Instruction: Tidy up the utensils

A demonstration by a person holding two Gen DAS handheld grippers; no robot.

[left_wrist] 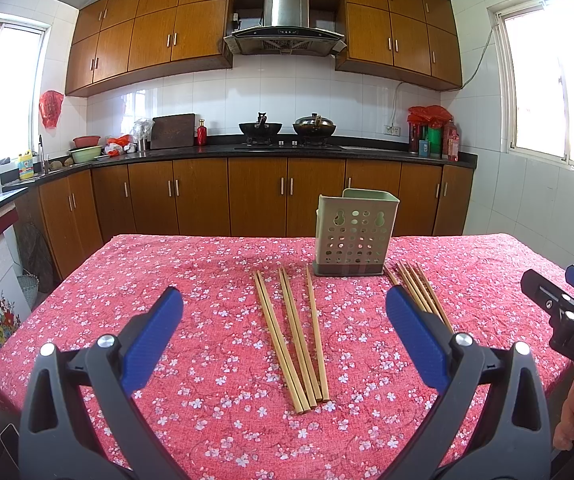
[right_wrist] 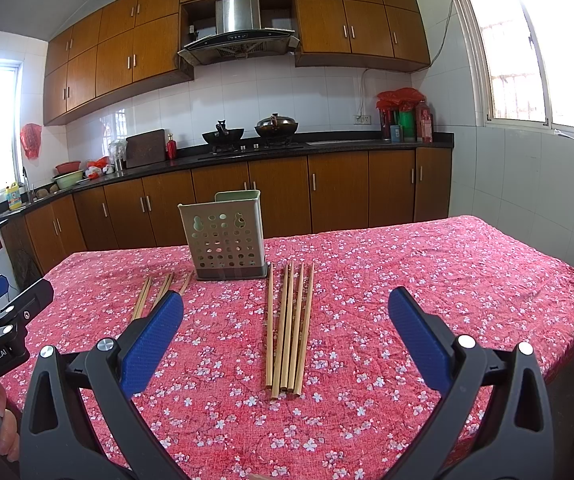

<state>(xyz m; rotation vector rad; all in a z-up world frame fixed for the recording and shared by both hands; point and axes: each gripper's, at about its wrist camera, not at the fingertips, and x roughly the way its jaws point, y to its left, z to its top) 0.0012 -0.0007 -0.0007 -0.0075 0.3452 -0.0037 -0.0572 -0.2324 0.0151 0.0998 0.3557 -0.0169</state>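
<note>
A pale green perforated utensil holder [left_wrist: 353, 236] [right_wrist: 225, 236] stands upright on the far middle of the table. Several wooden chopsticks [left_wrist: 293, 340] lie flat in front of it, to its left, and my left gripper [left_wrist: 283, 300] hovers open just above them. Another bunch of several chopsticks [right_wrist: 289, 328] [left_wrist: 423, 292] lies to the holder's right, with my right gripper [right_wrist: 286, 300] open above it. Neither gripper holds anything. The left bunch [right_wrist: 159, 288] is partly hidden behind a blue finger in the right wrist view.
The table [left_wrist: 167, 264] wears a red floral cloth, with edges near on the left and right. A person's hand [left_wrist: 573, 412] holds the right gripper [left_wrist: 555, 280]. The left gripper [right_wrist: 7, 308] shows at the left edge. Kitchen counter, stove and cabinets stand behind.
</note>
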